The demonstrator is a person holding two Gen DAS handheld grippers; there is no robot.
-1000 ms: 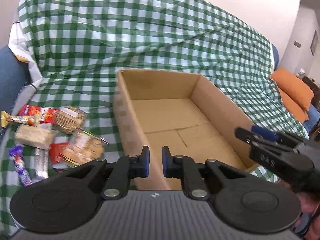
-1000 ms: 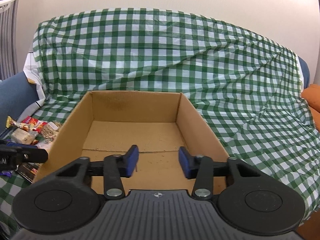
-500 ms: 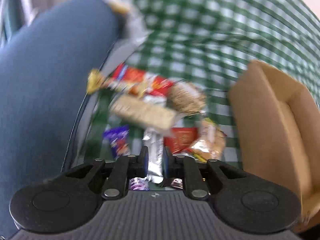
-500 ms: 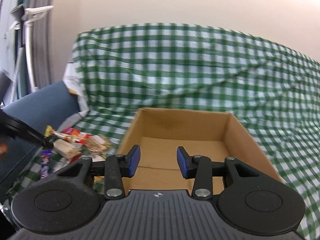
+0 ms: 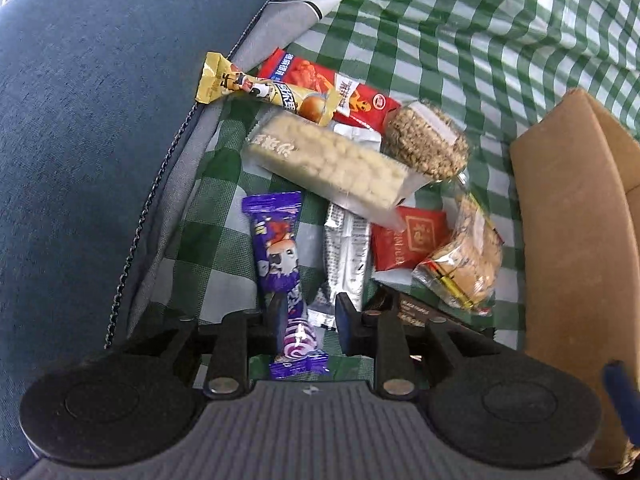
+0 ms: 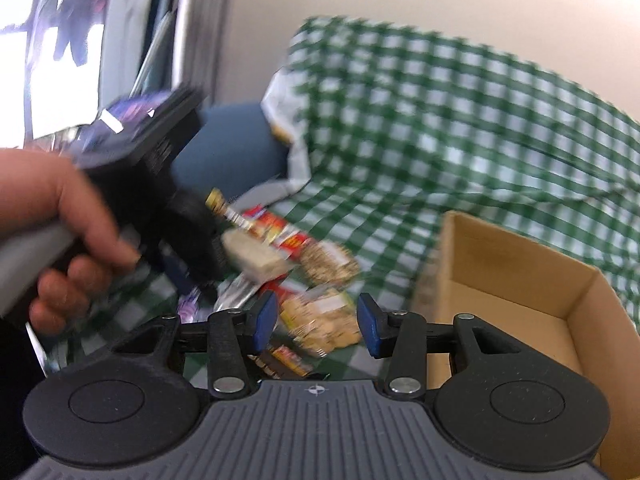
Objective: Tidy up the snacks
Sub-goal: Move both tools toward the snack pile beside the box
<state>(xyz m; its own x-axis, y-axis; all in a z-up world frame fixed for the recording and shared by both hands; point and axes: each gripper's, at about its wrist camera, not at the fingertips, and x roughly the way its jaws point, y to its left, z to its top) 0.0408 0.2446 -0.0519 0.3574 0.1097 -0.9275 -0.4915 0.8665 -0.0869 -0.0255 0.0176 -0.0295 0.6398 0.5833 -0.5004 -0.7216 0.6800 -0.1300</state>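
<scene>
- cardboard box (image 6: 516,280): nothing visible inside, right of both jaws
- left gripper (image 5: 306,316): jaws released, just widened, straddling purple snack bar (image 5: 280,264)
- right gripper (image 6: 316,322): jaws released, just widened, nothing gripped

The purple wrapper (image 5: 280,256) is glossy printed film, and the silver packet (image 5: 346,252) just beside it is shiny crinkled foil. Past them lies a clear plastic-wrapped puffed bar (image 5: 328,160). All rest on matt checked cloth (image 5: 460,32) beside a plain matt cardboard box (image 5: 576,240).
</scene>
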